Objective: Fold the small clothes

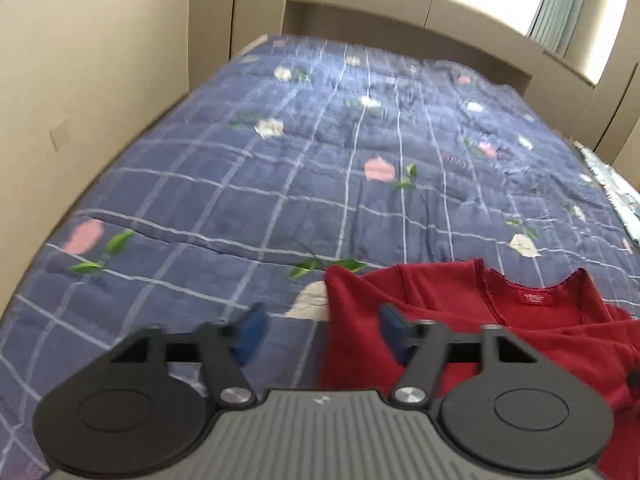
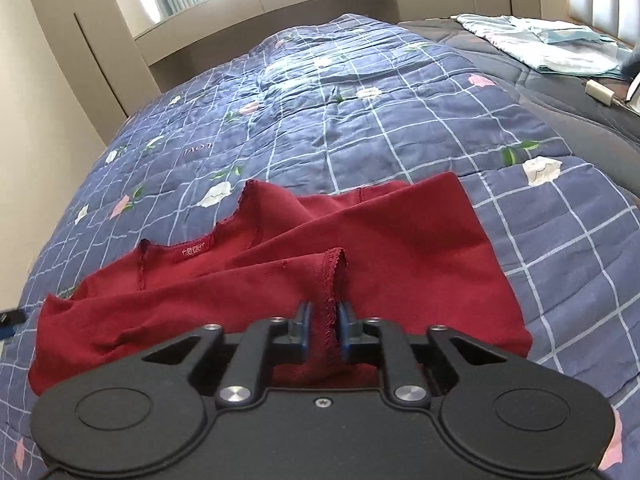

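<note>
Left wrist view: the left gripper hangs spread, nothing between its blue pads, straddling the left edge of the red top; wide bare checked quilt lies left and far. Right wrist view: the right gripper is pinching the top's scalloped hem; the garment sprawls near, open quilt beyond.

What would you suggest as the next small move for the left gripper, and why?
Probably close the left gripper on the red top's near edge: its jaws stand open astride that edge, pinching nothing, while the right gripper already pinches a scalloped hem.
</note>
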Motion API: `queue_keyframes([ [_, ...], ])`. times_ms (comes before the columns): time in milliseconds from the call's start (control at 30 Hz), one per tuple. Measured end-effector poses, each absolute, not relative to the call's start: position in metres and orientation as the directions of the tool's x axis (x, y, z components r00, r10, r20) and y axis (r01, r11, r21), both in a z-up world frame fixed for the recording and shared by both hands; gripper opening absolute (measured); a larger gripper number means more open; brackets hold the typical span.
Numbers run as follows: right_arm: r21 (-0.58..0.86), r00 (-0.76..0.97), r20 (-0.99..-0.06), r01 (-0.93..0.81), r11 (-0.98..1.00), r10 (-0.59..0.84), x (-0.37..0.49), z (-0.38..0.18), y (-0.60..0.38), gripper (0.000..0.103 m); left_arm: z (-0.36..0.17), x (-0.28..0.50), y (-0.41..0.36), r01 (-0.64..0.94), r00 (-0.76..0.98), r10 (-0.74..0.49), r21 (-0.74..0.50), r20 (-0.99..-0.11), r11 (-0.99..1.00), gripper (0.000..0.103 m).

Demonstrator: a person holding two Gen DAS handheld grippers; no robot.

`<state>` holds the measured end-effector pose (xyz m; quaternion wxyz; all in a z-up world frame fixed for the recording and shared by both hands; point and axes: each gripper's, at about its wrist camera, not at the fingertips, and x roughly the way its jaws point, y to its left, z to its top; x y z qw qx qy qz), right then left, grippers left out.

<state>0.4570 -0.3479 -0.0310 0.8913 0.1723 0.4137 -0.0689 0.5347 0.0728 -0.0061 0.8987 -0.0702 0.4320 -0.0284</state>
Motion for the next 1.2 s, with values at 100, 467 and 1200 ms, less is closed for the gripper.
queue_keyframes([
  [100,0.270,0.645,-0.763,0.263,0.926,0.039,0.456,-0.033,-0.347,0.027,-0.003,0.511,0.085,0.025,0.608,-0.141,-0.158,-0.782,0.987,0.072],
  [467,0.266,0.635,-0.770,0.246,0.932,0.052,0.455,-0.036,-0.341,0.036,-0.041,0.496,0.097,-0.034,0.543,-0.265,-0.336,-0.797,0.941,0.020],
  [1200,-0.001,0.663,-0.747,0.076,0.997,-0.051,0.445,-0.036,-0.308,0.065,-0.014,0.510,0.069,-0.113,0.609,-0.002,-0.089,-0.794,0.990,0.075],
])
